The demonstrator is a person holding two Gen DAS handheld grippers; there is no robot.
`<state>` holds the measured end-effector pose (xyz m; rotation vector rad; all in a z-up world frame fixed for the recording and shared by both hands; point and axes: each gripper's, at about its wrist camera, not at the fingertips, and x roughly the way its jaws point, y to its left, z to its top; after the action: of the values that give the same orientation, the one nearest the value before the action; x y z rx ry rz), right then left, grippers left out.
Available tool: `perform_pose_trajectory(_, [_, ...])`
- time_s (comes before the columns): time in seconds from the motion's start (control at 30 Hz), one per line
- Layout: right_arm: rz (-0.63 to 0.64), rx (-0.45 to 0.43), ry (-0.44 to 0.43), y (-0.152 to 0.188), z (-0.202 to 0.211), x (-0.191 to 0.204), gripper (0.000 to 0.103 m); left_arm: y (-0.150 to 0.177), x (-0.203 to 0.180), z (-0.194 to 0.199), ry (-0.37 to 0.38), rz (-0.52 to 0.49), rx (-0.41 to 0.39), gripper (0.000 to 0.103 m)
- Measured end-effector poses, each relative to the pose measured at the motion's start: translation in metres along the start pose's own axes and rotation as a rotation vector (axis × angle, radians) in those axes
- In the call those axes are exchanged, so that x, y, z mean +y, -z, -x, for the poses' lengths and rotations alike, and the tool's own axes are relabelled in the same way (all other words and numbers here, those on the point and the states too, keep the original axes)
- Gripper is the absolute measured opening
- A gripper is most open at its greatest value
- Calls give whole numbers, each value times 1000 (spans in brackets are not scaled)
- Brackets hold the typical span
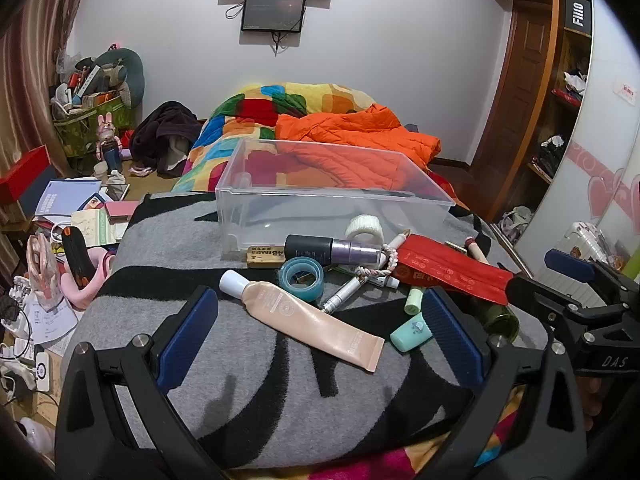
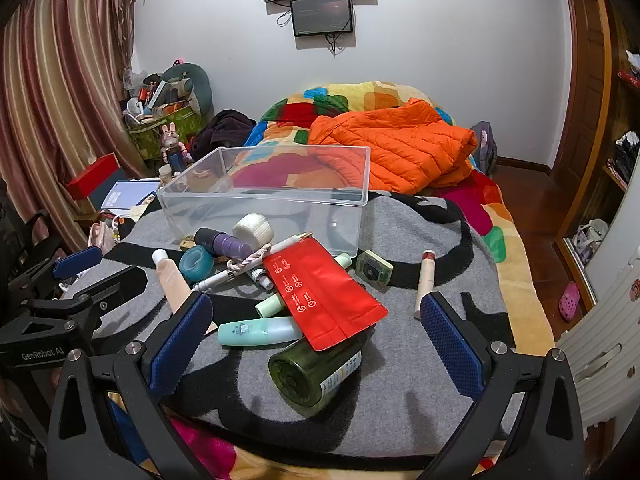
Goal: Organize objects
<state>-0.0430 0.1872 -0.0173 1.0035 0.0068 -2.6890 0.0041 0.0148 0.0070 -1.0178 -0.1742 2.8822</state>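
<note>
A clear plastic bin (image 1: pixel 332 196) (image 2: pixel 264 196) stands empty on a grey and black blanket (image 1: pixel 248 408). In front of it lies a pile of small items: a beige tube (image 1: pixel 304 320), a blue tape roll (image 1: pixel 302 274), a purple bottle (image 1: pixel 332 249), a red pouch (image 1: pixel 448 270) (image 2: pixel 324 292), a mint tube (image 2: pixel 260 331), a green bottle (image 2: pixel 316 368). My left gripper (image 1: pixel 320 340) is open, its fingers either side of the beige tube. My right gripper (image 2: pixel 316 336) is open, just above the green bottle and mint tube.
An orange jacket (image 2: pixel 400 148) and a colourful quilt (image 1: pixel 256 120) lie behind the bin. A cluttered floor with papers and boxes (image 1: pixel 80 208) is to the left. A wardrobe (image 1: pixel 560 92) stands at the right.
</note>
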Motion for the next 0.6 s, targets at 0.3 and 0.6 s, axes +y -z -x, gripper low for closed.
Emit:
perform_pose_trajectory(0.3, [1, 4, -1, -1, 1, 1, 103, 0, 1, 1, 4, 0, 3, 103])
perform_pose_trajectory(0.6, [-2, 11, -4, 1, 0, 1, 103, 0, -1, 1, 8, -1, 3, 103])
